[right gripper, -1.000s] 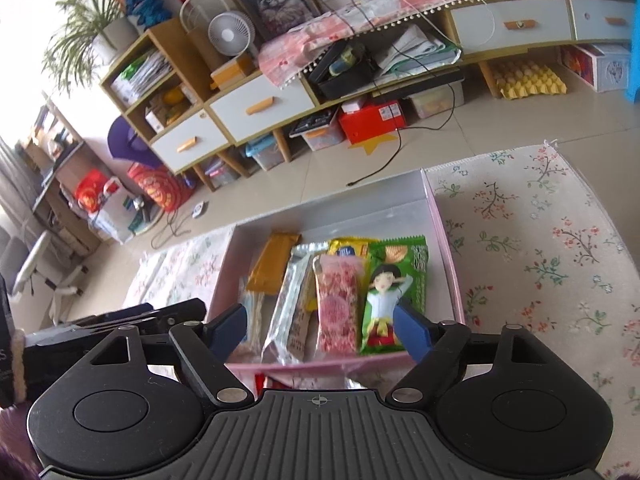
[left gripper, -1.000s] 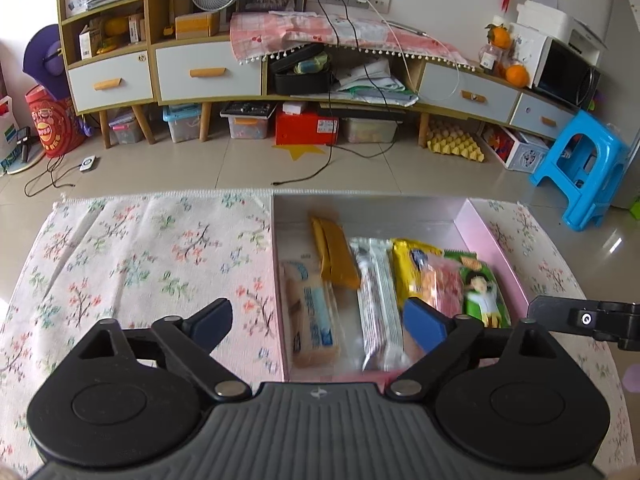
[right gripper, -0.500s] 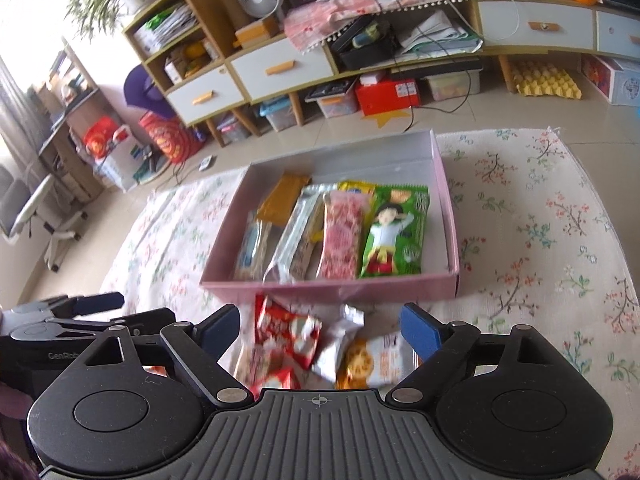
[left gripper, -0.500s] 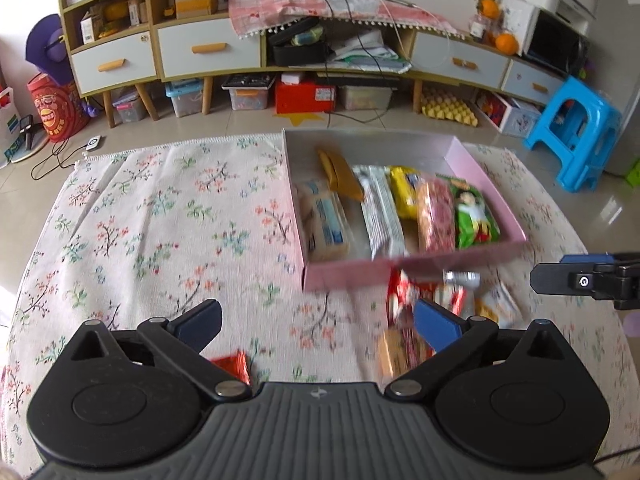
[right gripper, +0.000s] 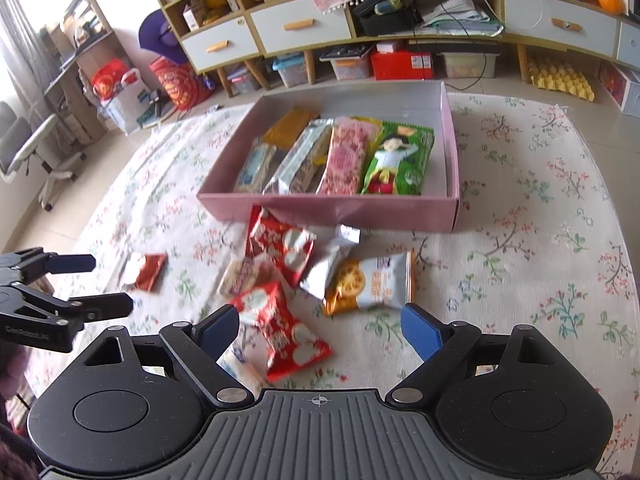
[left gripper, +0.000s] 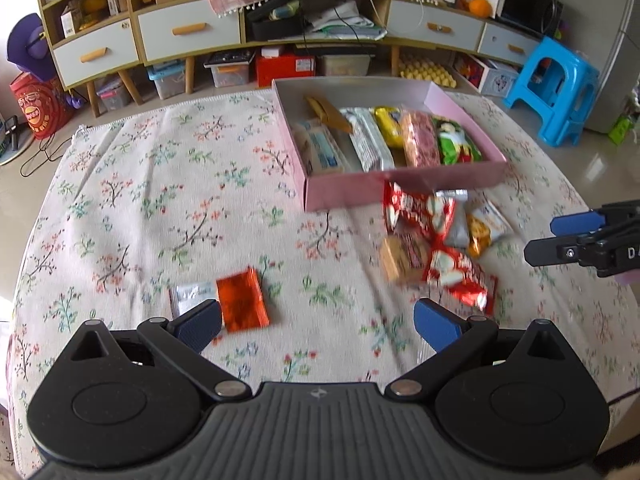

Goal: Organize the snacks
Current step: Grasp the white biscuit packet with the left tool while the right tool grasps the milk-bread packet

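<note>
So we've got both tongs held above the floral-cloth surface [left gripper: 120,200], and neither has hold of anything. Our left tongs [left gripper: 318,326] are spread wide, nothing between the pads. Same for our right tongs [right gripper: 320,330]: wide apart and empty, though a red-and-white snack bag [right gripper: 280,330] lies on the cloth right below the gap, closer to the left pad.

Just ahead of the right tongs sits the loose pile: a second red bag [right gripper: 278,246], a silver pouch [right gripper: 332,256], a waffle-print packet [right gripper: 370,282] and a pale biscuit pack [right gripper: 240,272], all overlapping or touching. Beyond the pile, the pink box [right gripper: 336,210] holds a row of packed snacks side by side, including a green cartoon bag [right gripper: 400,160], a pink speckled bar [right gripper: 344,160] and a silvery bar [right gripper: 298,160].

From the left tongs, a shiny orange-red packet [left gripper: 242,300] lies just ahead of the left pad, touching a small silver sachet [left gripper: 188,294] on its left. The pile and box are ahead and to the right, with the right tongs poking in from the right edge.
</note>
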Demonstrator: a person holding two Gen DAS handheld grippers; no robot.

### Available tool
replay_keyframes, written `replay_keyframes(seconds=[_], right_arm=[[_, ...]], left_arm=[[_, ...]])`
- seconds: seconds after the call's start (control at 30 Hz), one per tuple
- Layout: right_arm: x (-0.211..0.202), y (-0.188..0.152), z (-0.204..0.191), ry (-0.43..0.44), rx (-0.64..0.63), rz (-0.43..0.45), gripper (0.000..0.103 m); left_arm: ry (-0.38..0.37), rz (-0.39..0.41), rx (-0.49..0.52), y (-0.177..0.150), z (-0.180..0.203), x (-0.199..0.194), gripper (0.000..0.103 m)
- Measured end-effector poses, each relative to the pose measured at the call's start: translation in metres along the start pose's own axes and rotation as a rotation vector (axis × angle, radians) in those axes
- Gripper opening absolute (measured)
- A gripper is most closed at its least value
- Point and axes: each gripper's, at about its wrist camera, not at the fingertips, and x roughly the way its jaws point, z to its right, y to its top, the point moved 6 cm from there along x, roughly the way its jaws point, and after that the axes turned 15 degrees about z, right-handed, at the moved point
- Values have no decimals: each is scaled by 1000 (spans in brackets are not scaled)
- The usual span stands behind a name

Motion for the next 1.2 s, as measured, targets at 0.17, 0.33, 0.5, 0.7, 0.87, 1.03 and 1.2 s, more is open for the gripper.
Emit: replay_keyframes(seconds=[0.17, 0.33, 0.5, 0.7, 0.87, 1.03, 1.2], right_arm=[[1, -15, -9, 16, -46, -37, 90], [3, -31, -21, 48, -97, -90, 90], [6, -47, -35, 85, -158, -160, 90], [11, -61, -50, 109, -207, -223, 90], [16, -68, -55, 103, -251, -250, 90], [18, -72, -58, 92, -293, -253, 90], [17, -71, -57, 86, -304, -250, 86]], left_arm=[[-43, -38, 11, -17, 3, -7, 102], [-96, -114, 41, -38, 10, -10, 102], [-145, -205, 60, -57, 13, -10, 99], [-178, -294, 36, -71, 12, -7, 93], [-178, -329, 44, -76, 11, -4, 82], [-161, -330, 67, -76, 10, -4, 69], [-157, -329, 71, -75, 8, -4, 58]])
